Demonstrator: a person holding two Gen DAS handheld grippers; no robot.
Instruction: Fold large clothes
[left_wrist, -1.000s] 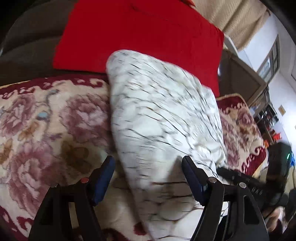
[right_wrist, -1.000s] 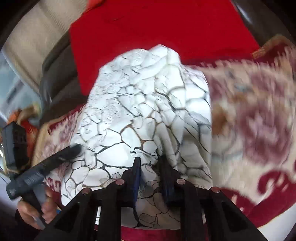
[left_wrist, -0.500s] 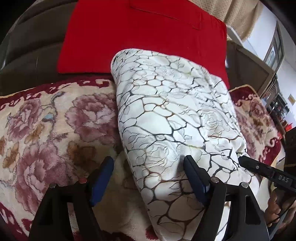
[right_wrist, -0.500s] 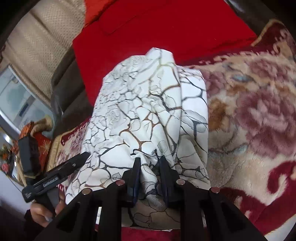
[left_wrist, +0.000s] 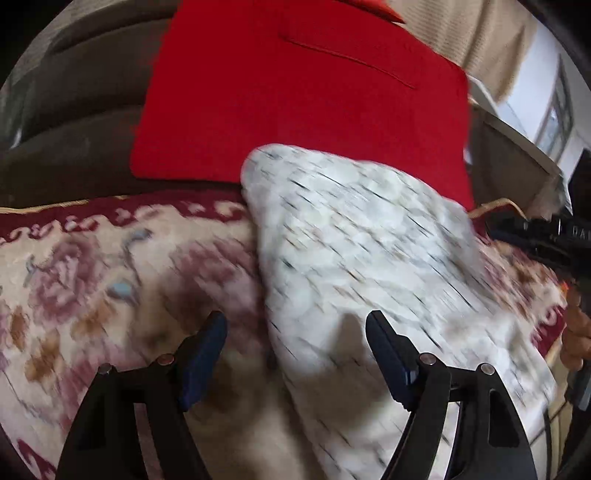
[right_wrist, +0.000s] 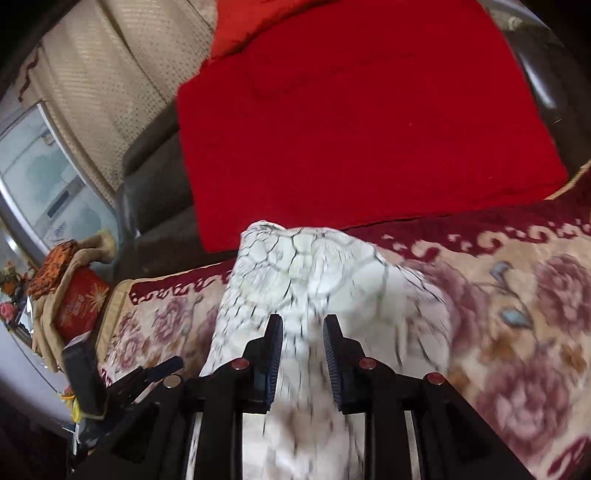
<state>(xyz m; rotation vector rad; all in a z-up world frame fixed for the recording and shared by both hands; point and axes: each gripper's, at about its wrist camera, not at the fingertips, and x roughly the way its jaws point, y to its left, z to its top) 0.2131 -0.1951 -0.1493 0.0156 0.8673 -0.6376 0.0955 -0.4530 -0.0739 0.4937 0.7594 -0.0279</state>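
Note:
A folded white garment with a dark crackle print (left_wrist: 369, 251) (right_wrist: 325, 273) lies on the flowery sofa cover (left_wrist: 92, 277), its far end against a red cushion. My left gripper (left_wrist: 295, 332) hangs open and wide over the garment's near left edge, one finger above the cloth and the other above the cover. My right gripper (right_wrist: 303, 328) hovers over the garment's near end with its jaws opening. White cloth shows through the narrow gap, but the pads do not seem to press on it. Both views are blurred.
The red cushion (left_wrist: 314, 103) (right_wrist: 362, 129) leans on the dark sofa back. The right gripper (left_wrist: 535, 236) and a hand (left_wrist: 576, 332) show at the right edge. The left gripper (right_wrist: 147, 373) appears low left. A beige curtain (right_wrist: 110, 92) and cluttered shelf (right_wrist: 74, 295) stand beyond.
My right gripper has pulled up and back from the garment, and its jaws have parted from the pinched fold. My left gripper has shifted a little; the garment stays flat on the sofa.

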